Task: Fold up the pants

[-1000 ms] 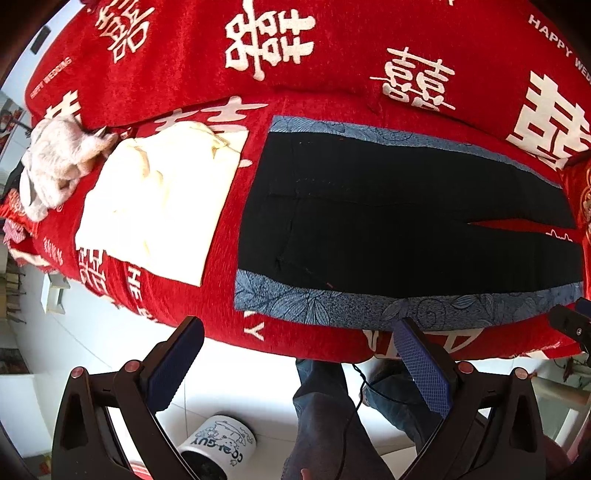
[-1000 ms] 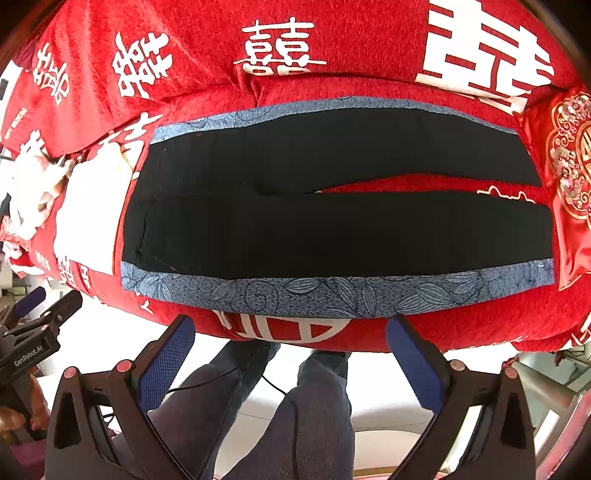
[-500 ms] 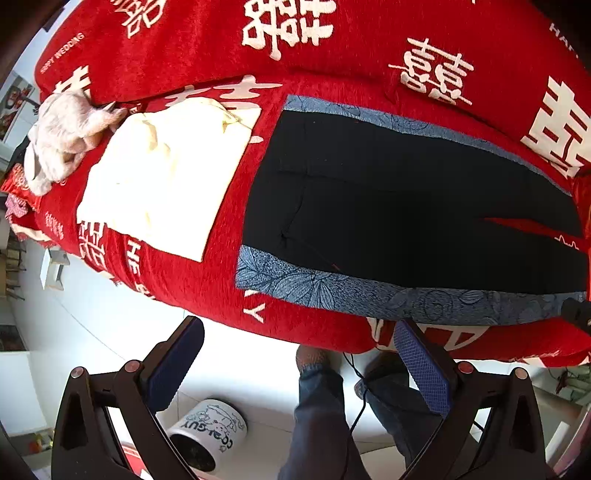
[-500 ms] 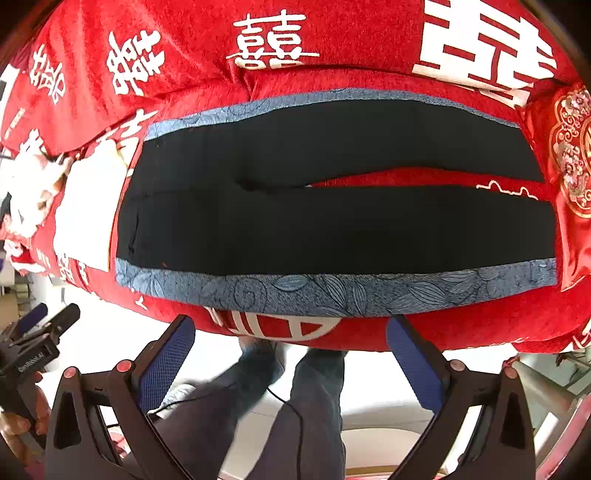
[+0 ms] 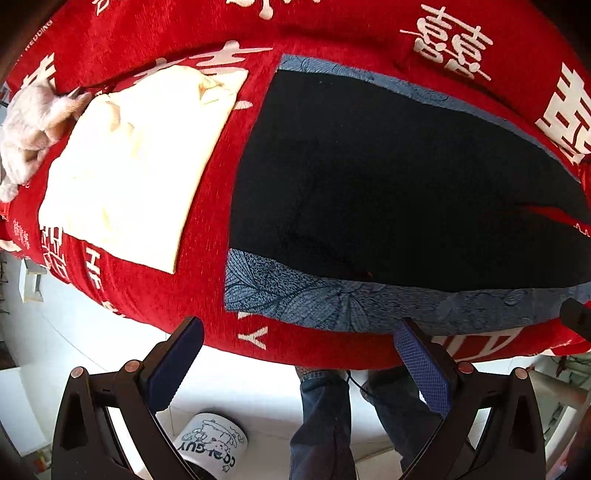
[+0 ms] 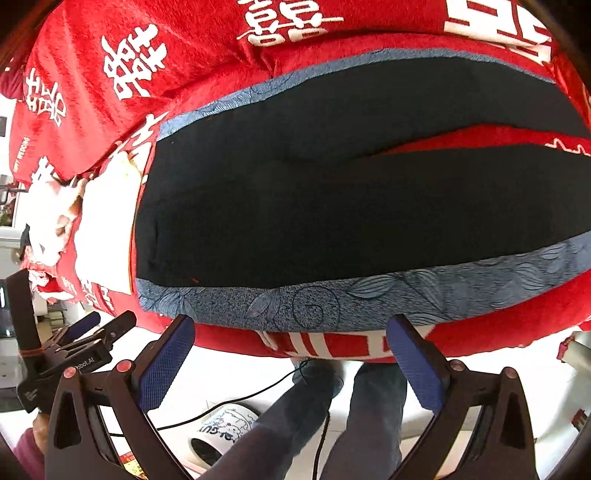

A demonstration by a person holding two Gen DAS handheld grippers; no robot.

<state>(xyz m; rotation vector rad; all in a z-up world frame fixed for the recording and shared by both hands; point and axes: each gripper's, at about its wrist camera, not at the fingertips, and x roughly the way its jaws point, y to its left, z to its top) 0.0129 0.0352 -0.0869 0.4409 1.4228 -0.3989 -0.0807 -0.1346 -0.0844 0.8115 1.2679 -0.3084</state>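
Observation:
Black pants [image 5: 388, 192] [image 6: 332, 206] with blue-grey leaf-patterned side bands lie flat on a red sofa, waist to the left, the two legs spread apart towards the right. The near patterned band [image 5: 332, 299] [image 6: 369, 299] runs along the sofa's front edge. My left gripper [image 5: 295, 354] is open just in front of the band near the waist corner, holding nothing. My right gripper [image 6: 291, 350] is open in front of the band further along the near leg, also holding nothing. The left gripper's body [image 6: 66, 354] shows at the lower left of the right wrist view.
A folded cream garment [image 5: 136, 166] lies left of the pants, with a pale fluffy item [image 5: 33, 125] beyond it. The red cover [image 5: 332, 29] bears white characters. A person's legs in jeans [image 6: 314, 424] stand before the sofa; a white printed bucket [image 5: 210, 443] sits on the floor.
Both grippers have moved closer to the sofa's front edge and the near patterned band, which now looms larger. Both stay open.

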